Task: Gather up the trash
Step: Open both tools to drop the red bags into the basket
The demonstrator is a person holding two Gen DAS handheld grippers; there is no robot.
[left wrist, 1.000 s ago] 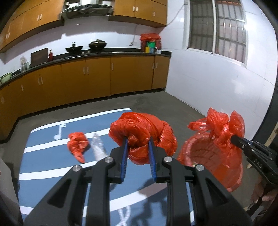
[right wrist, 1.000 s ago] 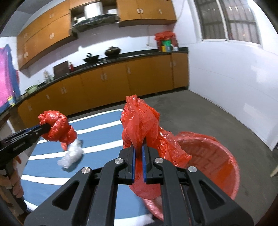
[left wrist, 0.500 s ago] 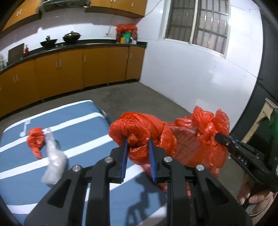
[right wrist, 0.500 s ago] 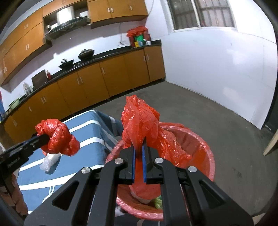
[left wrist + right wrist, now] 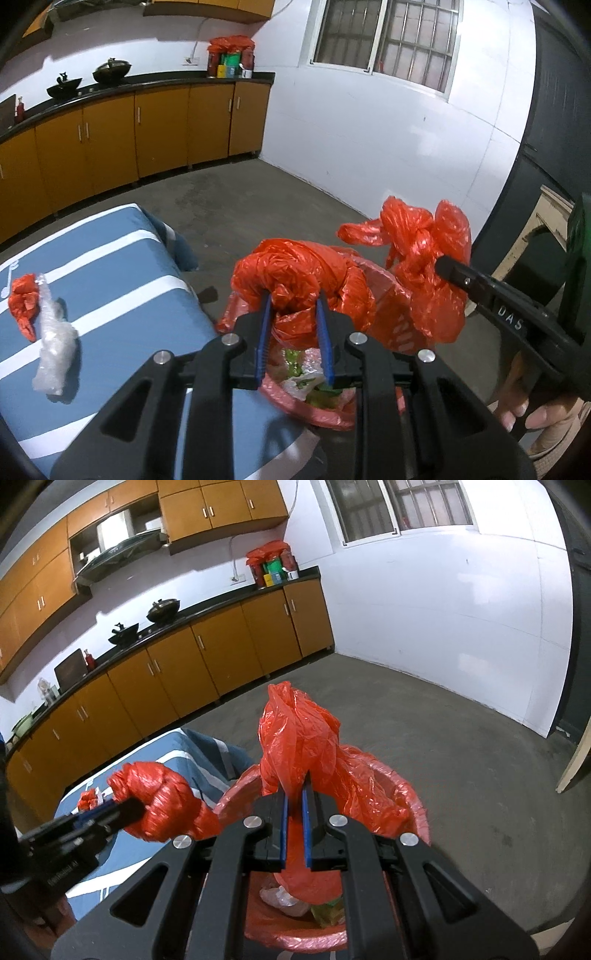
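My left gripper (image 5: 293,301) is shut on a crumpled red plastic bag (image 5: 295,273), held above the red-lined trash bin (image 5: 388,317); it also shows in the right wrist view (image 5: 159,803). My right gripper (image 5: 295,797) is shut on the bin's red liner (image 5: 295,738), lifting its edge over the bin (image 5: 406,797); this gripper shows at the right of the left wrist view (image 5: 448,271). Trash lies in the bin's bottom (image 5: 291,901). A small red bag (image 5: 24,302) and a clear crumpled plastic piece (image 5: 55,347) lie on the blue striped table (image 5: 110,280).
Orange cabinets (image 5: 147,133) with a black counter run along the far wall. The grey concrete floor (image 5: 461,746) lies beyond the bin. A white wall (image 5: 369,140) stands at the right, with a dark door (image 5: 554,110) beside it.
Both grippers have swung right with their bags, from over the table to over the bin. The bin's inside with trash has come into view below them.
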